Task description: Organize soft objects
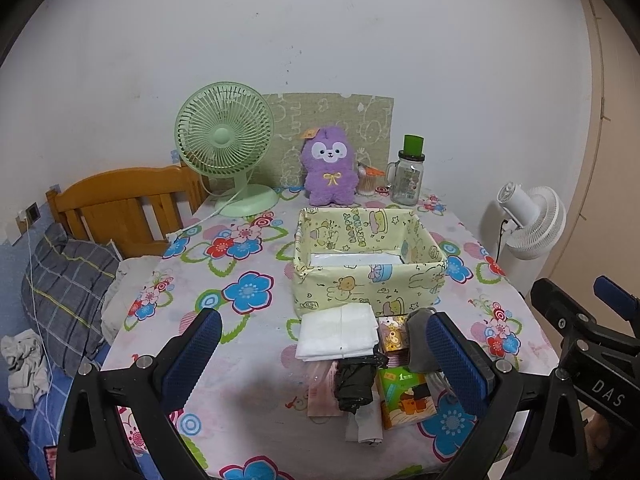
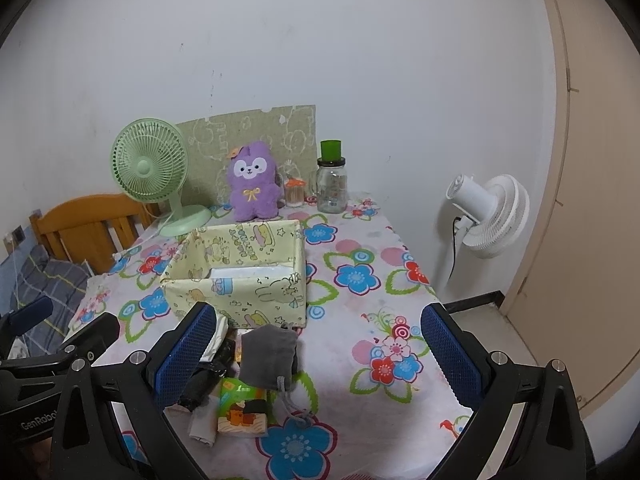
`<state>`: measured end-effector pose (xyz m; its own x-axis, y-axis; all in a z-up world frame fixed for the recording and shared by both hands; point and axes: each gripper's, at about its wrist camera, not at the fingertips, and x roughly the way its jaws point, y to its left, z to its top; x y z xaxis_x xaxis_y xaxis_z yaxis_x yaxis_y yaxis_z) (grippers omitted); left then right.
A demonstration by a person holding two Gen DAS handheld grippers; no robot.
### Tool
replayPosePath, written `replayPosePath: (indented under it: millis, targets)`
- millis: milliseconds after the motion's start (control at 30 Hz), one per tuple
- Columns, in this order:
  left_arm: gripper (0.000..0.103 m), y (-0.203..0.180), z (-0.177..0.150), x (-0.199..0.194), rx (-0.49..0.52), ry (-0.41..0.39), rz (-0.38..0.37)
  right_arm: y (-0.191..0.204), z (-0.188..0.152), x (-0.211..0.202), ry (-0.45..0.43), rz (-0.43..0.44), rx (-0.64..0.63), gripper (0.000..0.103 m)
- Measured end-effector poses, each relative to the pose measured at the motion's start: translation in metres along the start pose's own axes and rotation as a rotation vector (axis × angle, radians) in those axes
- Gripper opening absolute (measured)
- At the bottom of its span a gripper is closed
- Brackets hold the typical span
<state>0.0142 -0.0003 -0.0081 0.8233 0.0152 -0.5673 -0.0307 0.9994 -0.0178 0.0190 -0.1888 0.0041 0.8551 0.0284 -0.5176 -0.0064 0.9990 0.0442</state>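
Left wrist view: left gripper [image 1: 323,354] released, jaws spread wide, nothing between them, hovering over the pile in front of the fabric box [image 1: 366,258].
Right wrist view: right gripper [image 2: 320,354] likewise released and empty, hovering over the same pile.
Pile location: on the flowered tablecloth [image 1: 224,280], just in front of the fabric box, items touching and partly overlapping.
White folded cloth [image 1: 340,338]: nearest the box front, flat, square, several thin layers; likely very light and limp, best pinched at a folded edge so the layers stay together.
Grey pouch [image 2: 268,354]: soft fabric with a drawstring cord trailing away from the box; probably light, grippable at the bunched mouth or mid-body.
Black bundle [image 1: 354,384]: crumpled, glossy, perhaps plastic film; probably slippery and springy, needs a firm squeeze across the middle.
Green packet [image 1: 404,398]: printed cartoon wrapper, farthest from the box; looks like a tissue pack, compressible, likely slick on the outside.
Pink packet [image 1: 322,392]: flat, partly under the black bundle; contents unclear.
Fabric box: pale yellow, cartoon print, open top, white liner inside; walls soft, may buckle if bumped.
Purple plush toy [image 1: 330,168]: behind the box, upright against the wall; fluffy, light, easy to grip at the body.
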Motion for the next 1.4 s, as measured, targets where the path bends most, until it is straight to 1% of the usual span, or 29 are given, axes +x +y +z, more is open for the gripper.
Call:
replayPosePath:
  millis: [167,400,633,1300,1400]
  targets:
    - [0.102,-0.0005,0.0011,-0.0011,0.004,-0.005,-0.005,0.0024,-0.0007,0.0018,0.004,-0.017,-0.021,0.103]
    - [0.102,-0.0015,0.0012,-0.0014,0.009,-0.001,-0.008,0.0022,0.0008,0.0037,0.013,-0.014,-0.018,0.103]
    - [0.102,-0.0022,0.0036,-0.0015,0.009,-0.007,-0.007,0.0019,0.0024,0.0036,-0.007,-0.018,-0.032,0.103]
    - [0.102,-0.0009,0.0033,0.0021,0.002,0.0,-0.007,0.0048,-0.0014,0.0048,0.002,-0.011,-0.026,0.103]
    - [0.102,-0.0017,0.0011,0.0048,0.005,0.001,0.004,0.0052,-0.0012,0.0074,0.008,-0.012,-0.019,0.103]
